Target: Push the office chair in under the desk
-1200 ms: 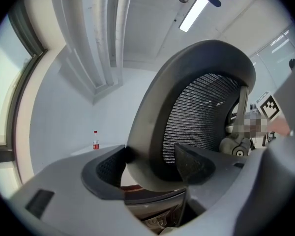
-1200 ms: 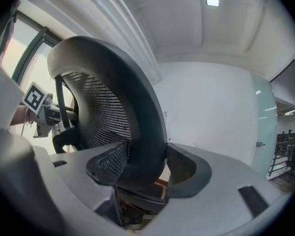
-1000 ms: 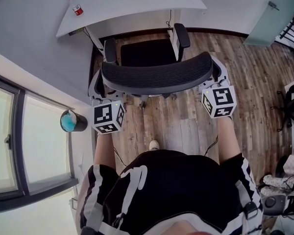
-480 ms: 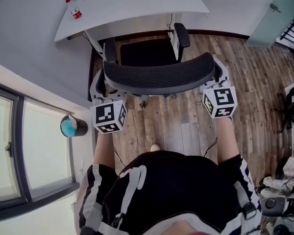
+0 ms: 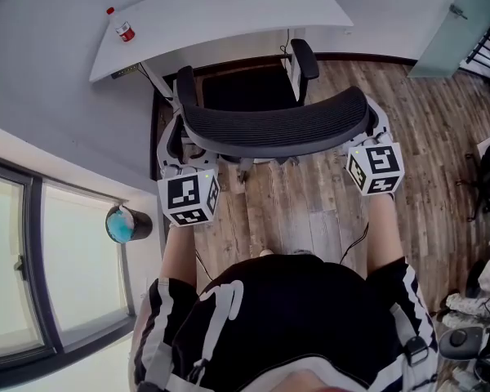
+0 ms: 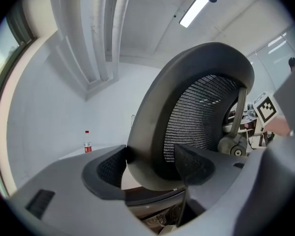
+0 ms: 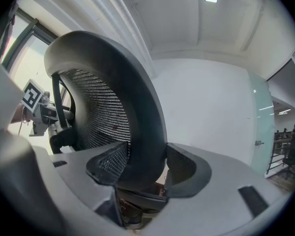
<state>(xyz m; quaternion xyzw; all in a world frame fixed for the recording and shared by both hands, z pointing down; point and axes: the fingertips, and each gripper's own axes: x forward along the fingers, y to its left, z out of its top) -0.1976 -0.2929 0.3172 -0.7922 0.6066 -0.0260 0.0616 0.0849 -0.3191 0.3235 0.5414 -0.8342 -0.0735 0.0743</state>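
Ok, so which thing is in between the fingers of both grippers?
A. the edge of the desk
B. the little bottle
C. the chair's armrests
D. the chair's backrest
D: the backrest has its curved rim between the fingers at both ends, the left gripper on one end and the right gripper on the other.

The backrest (image 5: 273, 125) and seat (image 5: 245, 88) hide most of the chair base (image 5: 243, 167); the bottle's (image 5: 124, 29) label is unreadably small.
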